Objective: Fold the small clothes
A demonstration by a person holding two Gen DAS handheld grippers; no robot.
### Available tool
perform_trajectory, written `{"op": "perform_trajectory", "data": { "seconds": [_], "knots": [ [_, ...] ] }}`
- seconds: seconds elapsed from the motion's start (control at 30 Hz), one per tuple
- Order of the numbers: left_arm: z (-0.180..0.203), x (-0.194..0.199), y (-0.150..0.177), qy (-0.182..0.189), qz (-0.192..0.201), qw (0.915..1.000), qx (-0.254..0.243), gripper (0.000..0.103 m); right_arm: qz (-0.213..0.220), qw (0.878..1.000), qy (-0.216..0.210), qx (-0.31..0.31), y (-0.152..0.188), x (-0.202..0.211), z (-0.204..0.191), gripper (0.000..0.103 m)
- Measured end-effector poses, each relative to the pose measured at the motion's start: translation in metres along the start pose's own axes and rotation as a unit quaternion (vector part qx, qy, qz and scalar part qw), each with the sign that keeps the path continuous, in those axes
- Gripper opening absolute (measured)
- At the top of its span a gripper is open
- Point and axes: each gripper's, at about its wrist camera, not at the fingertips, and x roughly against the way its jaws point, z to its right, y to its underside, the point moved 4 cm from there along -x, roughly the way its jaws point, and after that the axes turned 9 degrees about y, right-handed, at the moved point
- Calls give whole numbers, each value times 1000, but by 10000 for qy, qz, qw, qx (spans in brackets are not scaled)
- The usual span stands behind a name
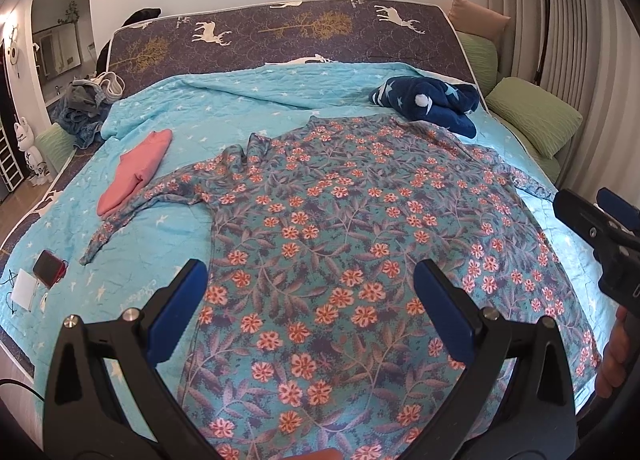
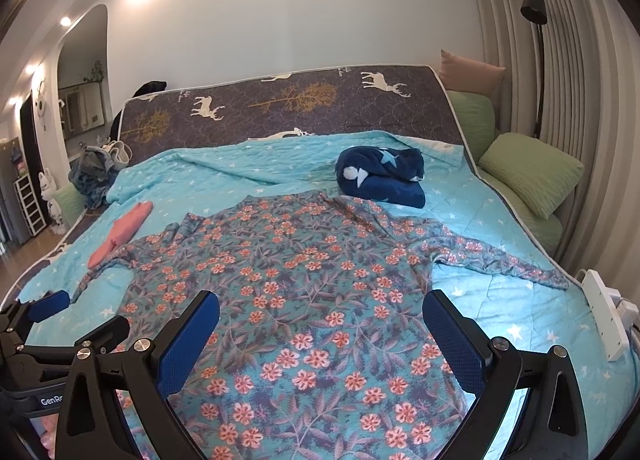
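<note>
A floral long-sleeved top point(image 1: 340, 220) lies spread flat on the turquoise bedspread point(image 1: 224, 100), sleeves out to both sides; it also shows in the right wrist view point(image 2: 312, 280). My left gripper point(image 1: 312, 280) is open and empty above the top's lower part. My right gripper point(image 2: 320, 312) is open and empty above the same hem area, to the right of the left one. The right gripper shows at the right edge of the left wrist view point(image 1: 596, 216). The left gripper shows at the left edge of the right wrist view point(image 2: 52, 308).
A folded pink garment point(image 1: 136, 172) lies left of the top. A crumpled navy star garment point(image 1: 428, 100) lies beyond it. Green pillows point(image 1: 532, 120) line the right side. A phone and cables point(image 1: 44, 272) lie at the left; a power strip point(image 2: 604, 312) at the right edge.
</note>
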Motion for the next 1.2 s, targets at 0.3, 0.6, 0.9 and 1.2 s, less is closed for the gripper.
{"op": "perform_trajectory", "data": {
  "seconds": [0.3,0.6,0.9,1.2],
  "knots": [
    [0,-1,0,-10,-17,10000,-8,102,-15,10000,-10,-21,1,1,0,103],
    [1,0,2,-25,-12,10000,-39,102,-54,10000,-20,-19,2,1,0,103],
    [1,-1,3,-51,-22,10000,-44,102,-151,9998,-54,-79,3,-1,-1,103],
    [-1,-2,5,77,-34,10000,23,102,-174,9998,-60,-69,3,-2,-1,103]
  ]
}}
